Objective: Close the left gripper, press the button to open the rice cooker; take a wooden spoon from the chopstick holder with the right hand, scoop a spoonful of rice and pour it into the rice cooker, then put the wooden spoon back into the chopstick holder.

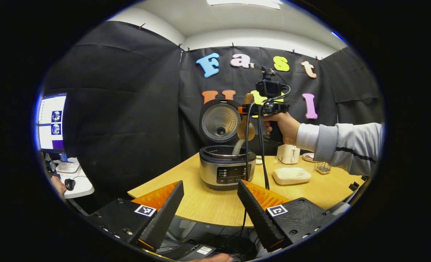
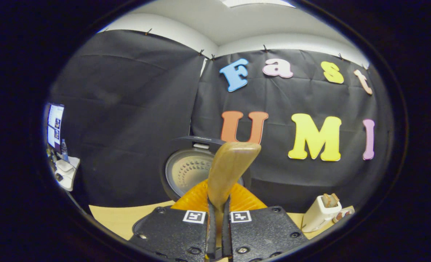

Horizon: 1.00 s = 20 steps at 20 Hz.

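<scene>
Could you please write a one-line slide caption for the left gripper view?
Right gripper tips the wooden spoon, pouring rice into the open rice cooker.

Black cloth walls [image 1: 128, 109], white ceiling [image 1: 237, 22], wooden table [image 1: 208, 203].

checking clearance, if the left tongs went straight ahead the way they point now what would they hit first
Probably the rice cooker: it stands on the table directly ahead of the open left tongs, with bare tabletop between. Depth is hard to judge.

Light grey sleeve [image 1: 350, 143], darker ribbed cuff, thin dark stripe; black cables [image 1: 262, 153].
</scene>
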Motion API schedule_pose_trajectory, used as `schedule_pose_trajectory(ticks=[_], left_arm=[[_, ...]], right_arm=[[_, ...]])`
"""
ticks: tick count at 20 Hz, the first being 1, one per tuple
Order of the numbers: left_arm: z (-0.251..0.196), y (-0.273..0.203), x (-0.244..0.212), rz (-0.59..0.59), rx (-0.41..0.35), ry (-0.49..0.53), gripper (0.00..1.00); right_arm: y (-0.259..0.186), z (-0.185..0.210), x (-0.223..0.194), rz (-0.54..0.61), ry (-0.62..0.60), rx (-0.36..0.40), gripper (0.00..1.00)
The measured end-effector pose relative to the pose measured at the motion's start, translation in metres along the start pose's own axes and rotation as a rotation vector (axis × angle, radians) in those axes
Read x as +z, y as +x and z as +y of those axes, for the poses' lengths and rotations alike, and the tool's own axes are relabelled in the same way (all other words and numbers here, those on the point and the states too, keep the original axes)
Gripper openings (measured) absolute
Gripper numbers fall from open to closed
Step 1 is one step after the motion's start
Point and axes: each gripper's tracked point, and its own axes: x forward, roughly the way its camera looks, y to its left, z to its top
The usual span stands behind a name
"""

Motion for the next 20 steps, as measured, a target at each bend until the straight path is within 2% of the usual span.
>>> schedule_pose_trajectory(ticks=[4,8,11,12,13,20], left_arm=[[-0.008,0.0,0.003,-0.009,-0.035,-0.026,0.95],[-0.017,0.003,0.004,-0.005,-0.045,-0.024,0.95],[-0.025,0.003,0.004,-0.012,-0.058,-0.011,0.95],[-0.029,0.002,0.004,-0.015,-0.066,-0.006,0.95],[-0.033,0.003,0.006,-0.017,-0.073,-0.001,0.95],[-0.061,0.014,0.003,-0.012,-0.107,0.034,0.95]], right_arm=[[-0.007,-0.013,0.006,-0.002,-0.005,-0.025,0.12],[-0.018,-0.044,0.006,0.009,-0.016,-0.059,0.12],[-0.032,-0.074,0.004,0.022,-0.01,-0.091,0.12],[-0.039,-0.086,0.003,0.029,-0.008,-0.102,0.09],[-0.046,-0.098,0.003,0.032,-0.01,-0.11,0.12],[-0.099,-0.197,-0.006,0.051,-0.011,-0.216,0.12]])
